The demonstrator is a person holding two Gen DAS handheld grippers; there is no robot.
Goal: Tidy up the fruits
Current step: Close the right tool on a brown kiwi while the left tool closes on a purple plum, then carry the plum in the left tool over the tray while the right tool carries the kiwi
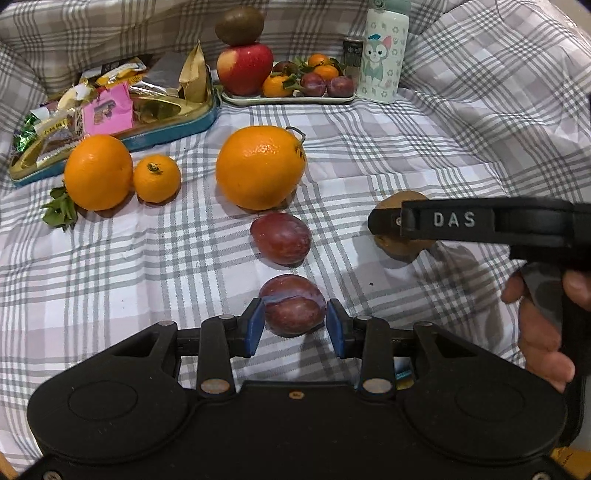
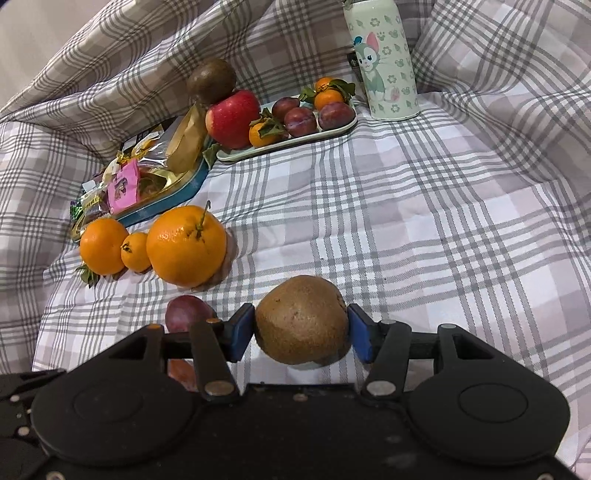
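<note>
Everything sits on a grey and white plaid cloth that covers the surface and bunches up in folds along the back and right side, so it looks more like a bed or couch than a tabletop, can't say for sure which. The left gripper has its blue pads on either side of a plum, pressed against its flanks, so it's gripping it about half open. A second plum lies just beyond that one, and a big orange sits right past it. Off to the left there's another orange with a small mandarin touching beside it. The right gripper is clamped on a brown kiwi, pads tight on both sides; in the left view you see that gripper from the side with a hand on its handle, and "DAS" is embossed on it. At the back, a white tray holds a red apple with another kiwi perched on top, plus mandarins with leaves and a few plums. Left of the tray is a blue-rimmed tin stuffed with snack wrappers and a pink packet, print too small to read. Right of the tray stands a bottle with a cartoon cat on it, and a dark can is tucked behind.
</note>
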